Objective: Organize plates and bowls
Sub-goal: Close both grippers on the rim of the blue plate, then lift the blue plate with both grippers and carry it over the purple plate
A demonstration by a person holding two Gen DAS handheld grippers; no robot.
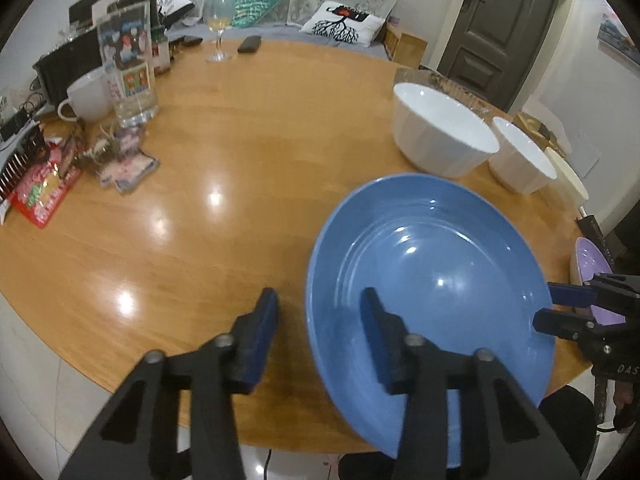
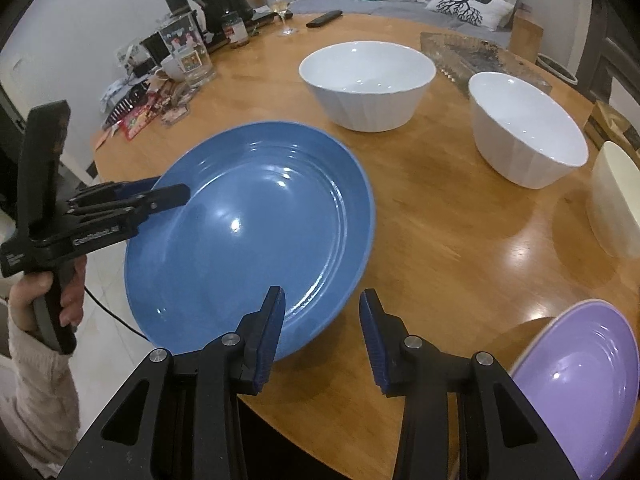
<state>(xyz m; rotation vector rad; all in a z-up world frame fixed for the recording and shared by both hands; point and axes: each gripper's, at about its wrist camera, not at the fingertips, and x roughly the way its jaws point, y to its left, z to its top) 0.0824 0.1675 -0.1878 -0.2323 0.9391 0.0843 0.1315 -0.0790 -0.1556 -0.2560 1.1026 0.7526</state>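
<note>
A large blue plate (image 1: pixel 432 280) lies on the round wooden table (image 1: pixel 240 160), its near edge past the table's front rim. My left gripper (image 1: pixel 320 320) is open, its fingers straddling the plate's left rim. My right gripper (image 2: pixel 322 320) is open, its fingers straddling the plate's (image 2: pixel 248 236) right rim. Two white bowls (image 2: pixel 368 84) (image 2: pixel 528 132) stand behind the plate. A purple plate (image 2: pixel 584 376) lies at the front right. A cream bowl (image 2: pixel 616 200) sits at the right edge.
A white mug (image 1: pixel 86 98), a printed glass jar (image 1: pixel 128 64), snack packets (image 1: pixel 44 188) and a kettle (image 2: pixel 224 0) crowd the table's left side. A wine glass (image 1: pixel 218 28) and a remote (image 1: pixel 249 44) stand at the far edge. A glass tray (image 2: pixel 476 56) lies behind the bowls.
</note>
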